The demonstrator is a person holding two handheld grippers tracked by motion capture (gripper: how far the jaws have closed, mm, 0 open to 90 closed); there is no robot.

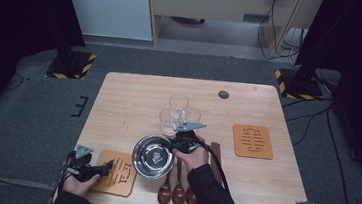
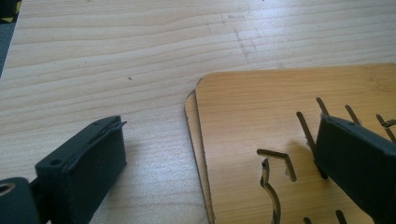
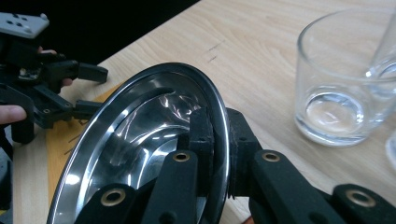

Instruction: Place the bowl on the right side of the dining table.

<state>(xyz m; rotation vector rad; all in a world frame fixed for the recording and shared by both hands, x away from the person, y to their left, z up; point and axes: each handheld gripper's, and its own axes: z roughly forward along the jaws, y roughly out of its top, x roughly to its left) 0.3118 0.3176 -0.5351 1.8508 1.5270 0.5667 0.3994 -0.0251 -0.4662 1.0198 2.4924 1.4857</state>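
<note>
A shiny steel bowl [image 1: 153,156] [image 3: 135,135] hangs tilted just above the table's front middle. My right gripper [image 1: 180,143] [image 3: 217,140] is shut on its right rim, one pad inside the bowl and one outside. At the front left lies a wooden coaster [image 1: 118,173] [image 2: 261,116] with cut slots, and a second one peeks out from under it. My left gripper [image 1: 105,167] [image 2: 219,135] stands open and low at that coaster's left edge, one jaw over bare wood and the other over the coaster. It holds nothing.
Three clear glasses [image 1: 178,113] stand close behind the bowl; the nearest glass [image 3: 345,79] is just right of my right gripper. Three wooden spoons [image 1: 178,192] lie at the front edge, with dark sticks [image 1: 216,158] beside them. Another coaster [image 1: 252,141] lies at the right.
</note>
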